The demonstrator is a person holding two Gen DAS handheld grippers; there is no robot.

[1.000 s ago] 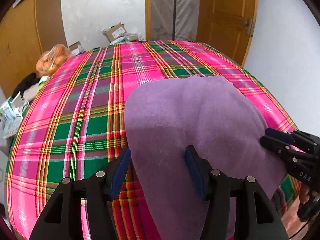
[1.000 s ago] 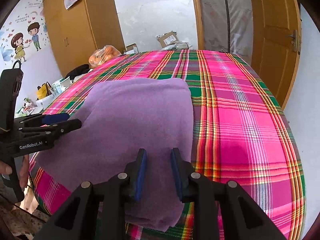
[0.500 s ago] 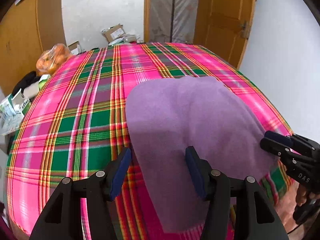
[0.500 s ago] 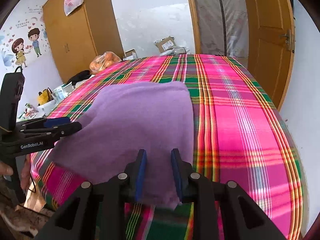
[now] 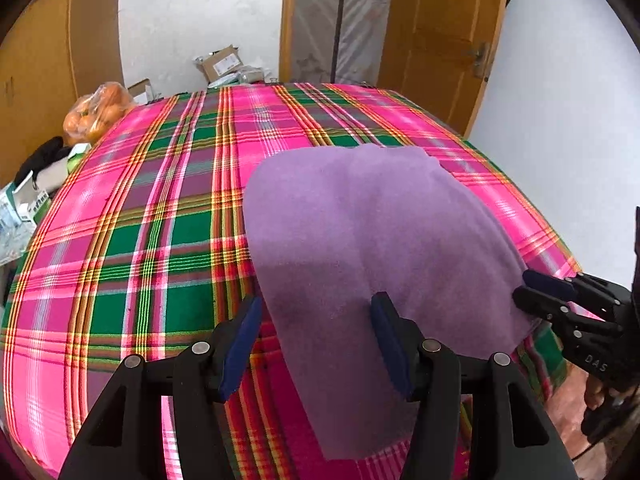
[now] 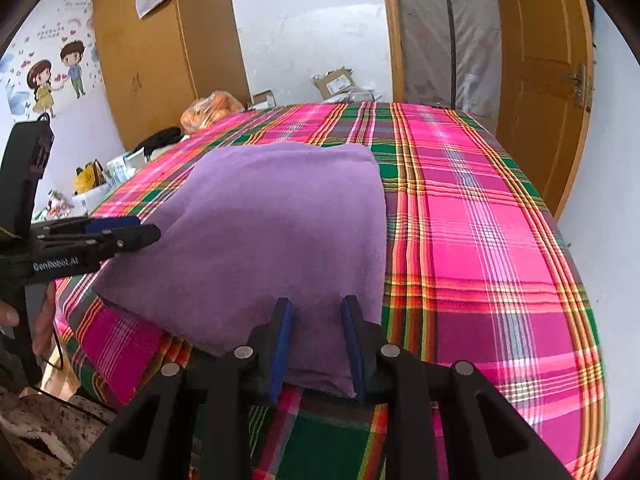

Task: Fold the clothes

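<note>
My left gripper [image 5: 316,344] gaped wide over the cloth's [image 5: 372,240] near-left corner, gripping nothing. The cloth lay at the bed's [image 6: 480,240] near edge, overhanging. My right gripper [image 6: 316,340] stood half-open around the hem, grip uncertain; it could slip off floorward.
</note>
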